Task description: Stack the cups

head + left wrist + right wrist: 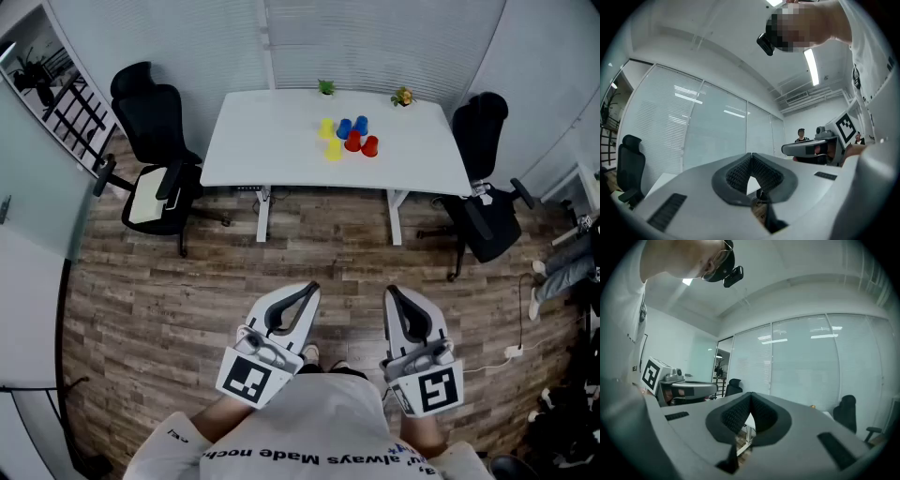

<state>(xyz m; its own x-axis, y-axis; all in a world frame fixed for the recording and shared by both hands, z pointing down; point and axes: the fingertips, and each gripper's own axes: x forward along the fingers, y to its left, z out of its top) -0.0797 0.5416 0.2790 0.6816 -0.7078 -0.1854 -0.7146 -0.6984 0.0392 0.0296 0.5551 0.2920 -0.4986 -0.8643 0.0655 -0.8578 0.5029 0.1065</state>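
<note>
Several small cups stand in a cluster on the white table [272,150] far ahead: two yellow cups [329,139], two blue cups [352,126] and two red cups [362,143]. My left gripper [311,289] and right gripper [392,292] hang side by side close to my body over the wooden floor, well short of the table. Both are shut with nothing between the jaws. In the left gripper view the left gripper [751,154] has its tips touching; the right gripper view shows the right gripper [751,393] likewise. The cups appear in neither gripper view.
Black office chairs stand at the table's left [155,150] and right [487,183]. Two small plants [326,87] sit at the table's far edge. A person's legs [562,267] show at the right edge. Another person [802,136] stands in the distance.
</note>
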